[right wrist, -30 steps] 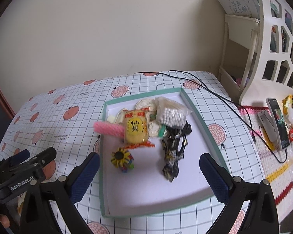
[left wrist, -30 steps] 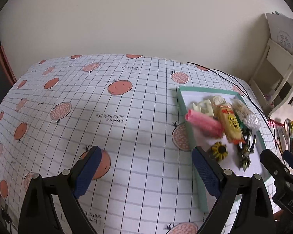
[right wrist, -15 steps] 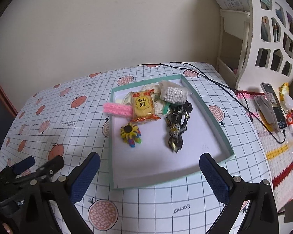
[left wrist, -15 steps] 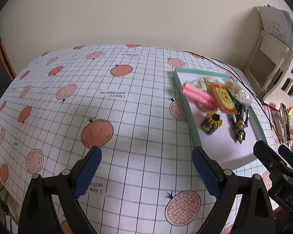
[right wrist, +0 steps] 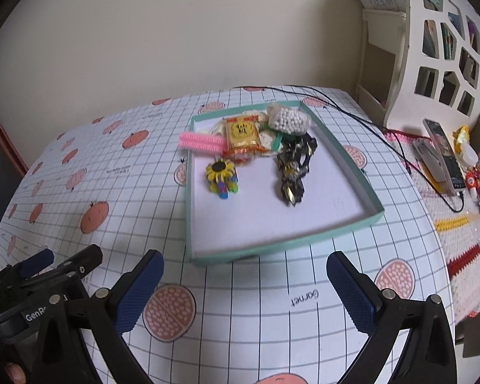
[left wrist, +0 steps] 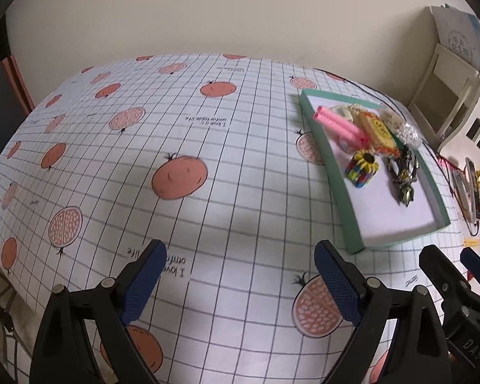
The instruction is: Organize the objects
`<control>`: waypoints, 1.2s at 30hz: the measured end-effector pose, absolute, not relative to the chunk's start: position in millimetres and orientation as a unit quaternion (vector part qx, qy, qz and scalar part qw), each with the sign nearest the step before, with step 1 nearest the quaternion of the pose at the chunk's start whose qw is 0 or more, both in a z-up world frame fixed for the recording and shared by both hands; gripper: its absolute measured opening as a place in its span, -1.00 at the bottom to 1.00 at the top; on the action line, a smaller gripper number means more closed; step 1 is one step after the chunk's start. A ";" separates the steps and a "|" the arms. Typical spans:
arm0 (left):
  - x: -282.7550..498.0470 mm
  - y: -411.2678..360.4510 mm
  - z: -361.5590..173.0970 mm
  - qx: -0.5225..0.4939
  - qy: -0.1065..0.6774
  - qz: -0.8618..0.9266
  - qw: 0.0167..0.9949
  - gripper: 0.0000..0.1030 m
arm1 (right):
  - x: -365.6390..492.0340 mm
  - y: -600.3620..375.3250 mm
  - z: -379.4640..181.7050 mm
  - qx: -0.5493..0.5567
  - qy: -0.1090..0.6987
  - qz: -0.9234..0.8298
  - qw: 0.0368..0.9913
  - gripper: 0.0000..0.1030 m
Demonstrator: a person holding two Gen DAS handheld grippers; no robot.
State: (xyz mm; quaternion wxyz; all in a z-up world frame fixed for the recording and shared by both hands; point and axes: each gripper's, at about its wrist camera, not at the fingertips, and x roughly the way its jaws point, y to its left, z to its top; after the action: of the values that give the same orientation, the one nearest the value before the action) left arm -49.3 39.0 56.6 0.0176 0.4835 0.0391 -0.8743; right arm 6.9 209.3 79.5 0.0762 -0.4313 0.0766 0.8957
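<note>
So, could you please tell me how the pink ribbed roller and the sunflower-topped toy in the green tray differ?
The pink ribbed roller is long, tube-shaped and one colour; the sunflower-topped toy is short, stubby and multicoloured under its yellow petals. The roller lies on its side with one end sticking out over the rim of the shallow green tray, while the toy sits wholly inside on the white floor. Both are at the tray's left side, untouched by either gripper.

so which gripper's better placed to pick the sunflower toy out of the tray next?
Right, probably. The right gripper is open and faces the tray head-on, with the sunflower toy ahead between its fingers. The left gripper, also open, points at bare tablecloth; the tray sits off to its right.
</note>
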 end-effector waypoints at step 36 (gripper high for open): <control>-42.1 39.5 -12.2 0.520 0.011 -0.854 0.019 0.82 | 7.5 218.8 3.1 -0.487 0.060 0.866 0.101 1.00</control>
State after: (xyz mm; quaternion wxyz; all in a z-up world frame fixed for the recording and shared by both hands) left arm -42.1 39.5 -12.2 0.0186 0.5197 0.0113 -0.8541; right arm 7.5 218.8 3.1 0.1012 -0.4865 0.0599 0.8657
